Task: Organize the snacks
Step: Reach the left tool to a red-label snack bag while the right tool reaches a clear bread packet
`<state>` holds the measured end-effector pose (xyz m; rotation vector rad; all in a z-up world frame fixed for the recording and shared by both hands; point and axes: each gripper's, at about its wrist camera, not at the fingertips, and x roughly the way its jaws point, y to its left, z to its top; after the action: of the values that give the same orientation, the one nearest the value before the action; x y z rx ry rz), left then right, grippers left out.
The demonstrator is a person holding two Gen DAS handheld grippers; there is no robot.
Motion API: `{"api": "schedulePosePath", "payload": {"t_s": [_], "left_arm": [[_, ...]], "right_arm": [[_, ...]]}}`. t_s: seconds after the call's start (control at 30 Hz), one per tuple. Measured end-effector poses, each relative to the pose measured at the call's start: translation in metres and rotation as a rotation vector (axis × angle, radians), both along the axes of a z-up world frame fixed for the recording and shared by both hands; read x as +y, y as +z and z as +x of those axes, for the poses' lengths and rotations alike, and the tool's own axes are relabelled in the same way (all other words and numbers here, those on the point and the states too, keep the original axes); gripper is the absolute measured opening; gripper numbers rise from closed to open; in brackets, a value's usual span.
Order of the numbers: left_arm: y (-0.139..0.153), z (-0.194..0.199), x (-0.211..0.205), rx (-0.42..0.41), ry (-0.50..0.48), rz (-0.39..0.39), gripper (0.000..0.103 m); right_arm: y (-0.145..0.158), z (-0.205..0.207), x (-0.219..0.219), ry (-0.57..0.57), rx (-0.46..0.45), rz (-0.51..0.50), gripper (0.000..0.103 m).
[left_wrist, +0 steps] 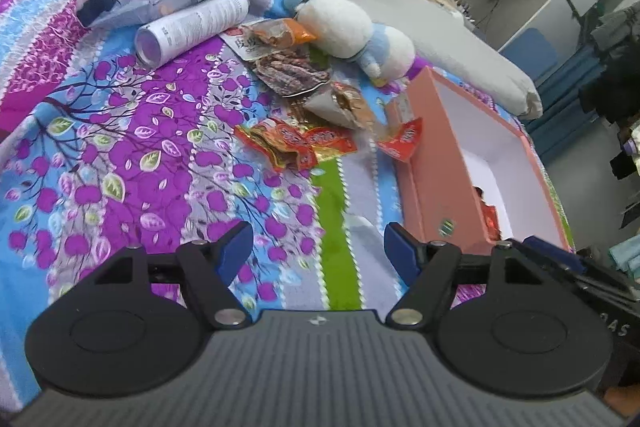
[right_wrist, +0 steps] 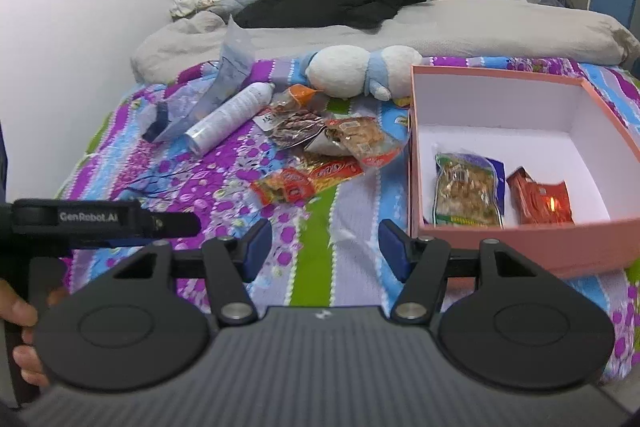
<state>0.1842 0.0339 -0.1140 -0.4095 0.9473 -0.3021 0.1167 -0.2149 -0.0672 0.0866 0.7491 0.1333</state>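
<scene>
Both claws hang open and empty over the flowered bedspread (right_wrist: 224, 163): left claw (left_wrist: 318, 253), right claw (right_wrist: 325, 249). Loose snack packets (right_wrist: 316, 151) lie mid-bed beside the pink box (right_wrist: 520, 243), which holds a green packet (right_wrist: 468, 197) and a red packet (right_wrist: 540, 201).

The left gripper (left_wrist: 318, 247) hangs tilted downward, its 2 blue-padded fingers (left_wrist: 236, 249) spread wide with nothing between them. The right gripper (right_wrist: 325, 247) points down at much the same slant, jaws apart and empty too, its blue pads (right_wrist: 258, 247) clear of everything. In the right wrist view, the left gripper's black body pokes in from the left edge, and a bare hand (right_wrist: 24, 335) wraps its handle, fingers curled round the grip.
</scene>
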Motion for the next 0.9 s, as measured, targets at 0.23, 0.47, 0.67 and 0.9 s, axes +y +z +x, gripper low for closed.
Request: {"api": "schedulePosePath", "payload": {"t_s": [0.23, 0.47, 0.67, 0.9], "left_arm": [[-0.044, 0.064, 0.005, 0.055, 0.012, -0.026, 0.076], [-0.083, 0.116, 0.002, 0.082, -0.016, -0.02, 0.065], [-0.11, 0.144, -0.006, 0.115, -0.05, 0.02, 0.065], [-0.117, 0.154, -0.016, 0.09, -0.061, 0.051, 0.055]], "right_arm": [[-0.02, 0.061, 0.015, 0.052, 0.013, -0.08, 0.06], [-0.055, 0.125, 0.03, 0.073, 0.071, -0.202, 0.056], [-0.079, 0.161, 0.034, 0.078, 0.063, -0.288, 0.054], [-0.117, 0.19, 0.044, 0.061, 0.081, -0.429, 0.043]]}}
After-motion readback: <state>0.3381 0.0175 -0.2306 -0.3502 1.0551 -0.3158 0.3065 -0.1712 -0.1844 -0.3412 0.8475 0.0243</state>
